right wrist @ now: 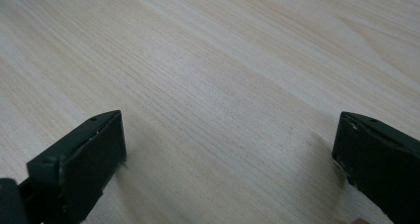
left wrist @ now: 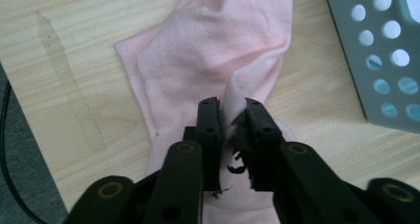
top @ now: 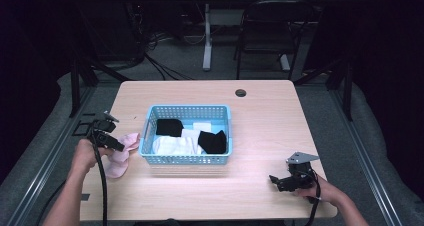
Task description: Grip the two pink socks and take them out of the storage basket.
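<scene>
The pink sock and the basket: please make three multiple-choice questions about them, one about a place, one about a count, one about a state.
1. Where does the pink sock lie?
A. inside the basket
B. on the table left of the basket
C. on the chair

2. How many black socks lie in the blue basket?
A. none
B. two
C. five

3. What is the left gripper doing?
A. it is shut on a fold of the pink sock
B. it is wide open above bare wood
C. it holds the basket's rim

Answers: 1 B, the high view shows the sock on the table beside the basket's left wall. 2 B, two black pieces show among white ones. 3 A, its jaws pinch pink cloth.
</scene>
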Demonstrator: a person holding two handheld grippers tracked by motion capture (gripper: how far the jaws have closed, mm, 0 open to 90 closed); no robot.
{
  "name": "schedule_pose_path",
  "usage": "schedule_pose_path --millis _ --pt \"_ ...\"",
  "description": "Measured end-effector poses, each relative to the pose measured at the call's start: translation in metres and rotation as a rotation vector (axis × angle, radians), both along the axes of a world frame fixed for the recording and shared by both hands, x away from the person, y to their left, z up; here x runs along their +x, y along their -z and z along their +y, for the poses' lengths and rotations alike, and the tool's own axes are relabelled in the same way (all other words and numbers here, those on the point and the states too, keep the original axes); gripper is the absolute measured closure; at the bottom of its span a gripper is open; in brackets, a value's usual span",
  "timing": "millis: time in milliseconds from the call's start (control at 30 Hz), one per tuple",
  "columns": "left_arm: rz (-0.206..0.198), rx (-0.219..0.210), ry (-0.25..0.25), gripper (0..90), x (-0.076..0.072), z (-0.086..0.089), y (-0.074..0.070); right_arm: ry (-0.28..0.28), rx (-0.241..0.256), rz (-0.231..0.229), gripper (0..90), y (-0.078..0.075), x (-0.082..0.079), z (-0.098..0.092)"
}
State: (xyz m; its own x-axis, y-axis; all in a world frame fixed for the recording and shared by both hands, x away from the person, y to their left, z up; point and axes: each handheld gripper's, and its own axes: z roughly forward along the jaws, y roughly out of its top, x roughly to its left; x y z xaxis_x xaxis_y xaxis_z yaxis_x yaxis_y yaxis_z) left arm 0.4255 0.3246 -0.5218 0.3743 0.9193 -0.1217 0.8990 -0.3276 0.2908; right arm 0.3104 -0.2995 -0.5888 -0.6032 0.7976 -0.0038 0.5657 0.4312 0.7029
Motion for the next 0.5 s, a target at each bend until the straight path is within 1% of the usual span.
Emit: schedule_pose_path --millis 100,233,300,433,467,500 --pt "-0.027 -0.021 -0.004 63.5 -0.004 0.003 -0.005 0.0 0.0 0.0 0.0 0.0 0.0 0.0" --pt "-0.061 -0.028 -0.008 46.6 -0.011 0.006 -0.019 0.0 0.0 0.0 0.0 0.0 0.0 0.0" --pt "-0.09 -0.03 -0.015 37.6 -0.017 0.006 -0.027 0.0 0.001 0.0 0.0 0.0 0.0 0.0" --pt "-0.136 -0.031 -0.001 22.9 -0.031 0.006 -0.041 0.0 0.0 0.0 0.0 0.0 0.0 0.0" --pt "-0.154 -0.035 0.0 21.2 -0.036 0.004 -0.044 0.0 0.0 0.0 0.0 0.0 0.0 0.0" --pt "-0.163 -0.035 0.0 19.4 -0.039 0.004 -0.046 0.0 0.0 0.0 0.0 0.0 0.0 0.0"
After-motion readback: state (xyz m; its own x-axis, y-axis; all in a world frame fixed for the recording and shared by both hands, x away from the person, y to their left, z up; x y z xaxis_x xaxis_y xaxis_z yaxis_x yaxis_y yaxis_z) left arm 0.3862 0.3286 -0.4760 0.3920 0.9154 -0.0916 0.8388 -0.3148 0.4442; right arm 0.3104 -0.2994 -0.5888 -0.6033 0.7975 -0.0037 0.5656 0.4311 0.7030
